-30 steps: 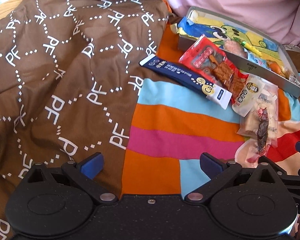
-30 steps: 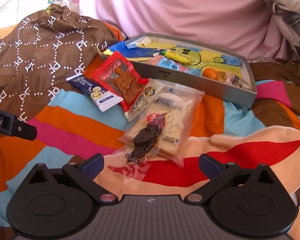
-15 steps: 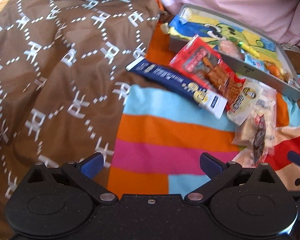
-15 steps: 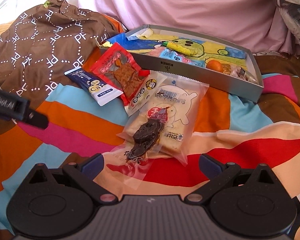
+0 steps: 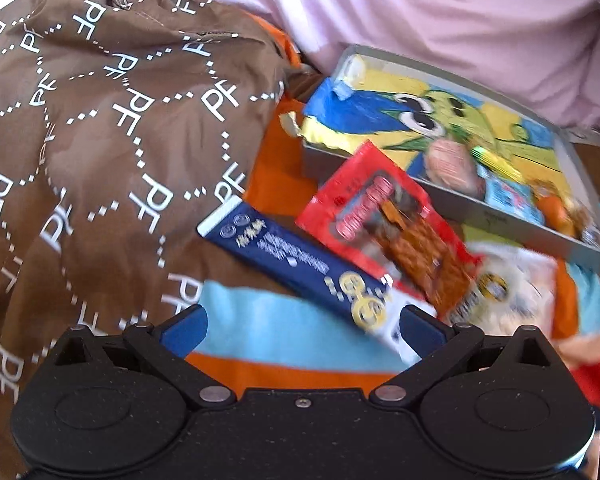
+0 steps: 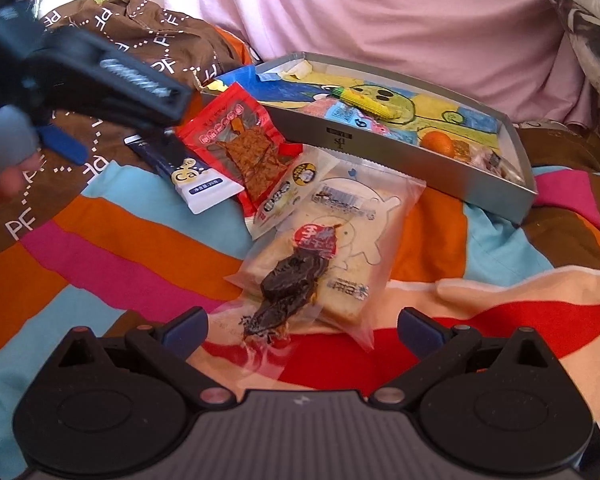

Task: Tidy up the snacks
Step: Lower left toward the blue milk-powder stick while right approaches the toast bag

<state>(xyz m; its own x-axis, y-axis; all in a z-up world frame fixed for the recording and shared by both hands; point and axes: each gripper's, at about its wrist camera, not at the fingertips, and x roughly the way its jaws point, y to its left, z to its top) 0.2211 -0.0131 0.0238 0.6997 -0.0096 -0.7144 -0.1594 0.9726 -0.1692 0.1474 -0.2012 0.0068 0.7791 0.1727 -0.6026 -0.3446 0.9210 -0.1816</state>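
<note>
Snack packets lie in a loose pile on a striped blanket. A navy blue bar packet (image 5: 296,264) (image 6: 188,176) has its white end just inside the right finger of my open left gripper (image 5: 302,326). Beside it are a red packet (image 5: 388,216) (image 6: 244,140) and a small white packet (image 6: 288,192). My right gripper (image 6: 302,330) is open, with a clear packet holding a dark snack (image 6: 292,284) right in front of its fingers, lying on a white bread packet (image 6: 356,232). A grey tin tray (image 6: 380,136) (image 5: 500,216) behind holds several small snacks.
A brown cloth with white PF lettering (image 5: 100,152) is heaped on the left. Pink fabric (image 6: 380,12) rises behind the tray. My left gripper's body (image 6: 100,76) hangs over the pile's left side in the right wrist view, with part of a hand at the left edge.
My left gripper has moved forward and down to the navy bar, whose near end now sits between its fingers. The right gripper has crept a little closer to the dark snack packet.
</note>
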